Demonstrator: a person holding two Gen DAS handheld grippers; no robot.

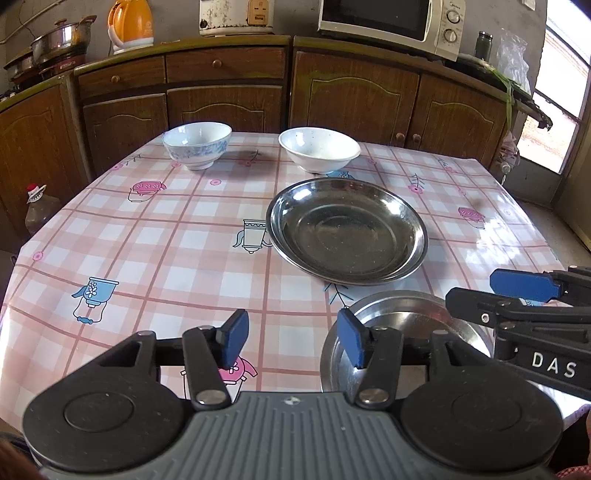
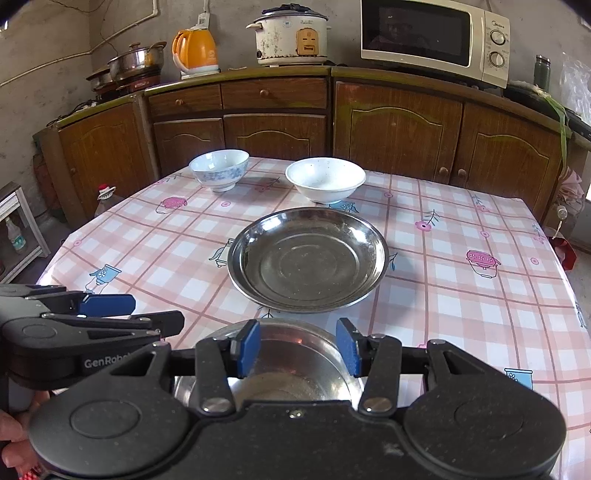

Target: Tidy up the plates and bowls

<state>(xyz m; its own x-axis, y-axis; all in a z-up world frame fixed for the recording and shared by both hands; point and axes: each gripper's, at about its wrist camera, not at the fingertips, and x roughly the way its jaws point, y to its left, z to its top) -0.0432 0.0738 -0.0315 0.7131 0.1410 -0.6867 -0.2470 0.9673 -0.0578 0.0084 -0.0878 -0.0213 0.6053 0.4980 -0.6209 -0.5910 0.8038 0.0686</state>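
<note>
On the pink checked tablecloth, a large steel plate [image 1: 347, 230] [image 2: 308, 258] lies in the middle. A smaller steel plate [image 1: 406, 325] [image 2: 295, 365] lies near the front edge. At the far side stand a blue-patterned bowl [image 1: 197, 144] [image 2: 219, 168] and a white bowl [image 1: 319, 149] [image 2: 325, 179]. My left gripper [image 1: 293, 339] [image 2: 144, 314] is open over the cloth, its right pad above the small plate's left rim. My right gripper [image 2: 299, 347] [image 1: 491, 295] is open above the small plate, and nothing is gripped.
Wooden cabinets [image 2: 395, 129] run behind the table, carrying a microwave [image 2: 432, 37], rice cooker [image 2: 291, 35], orange kettle [image 2: 194, 50] and pots [image 2: 136, 62]. An oil bottle [image 1: 38, 210] stands on the floor at the left. A person's fingers [image 2: 14, 435] show at the lower left.
</note>
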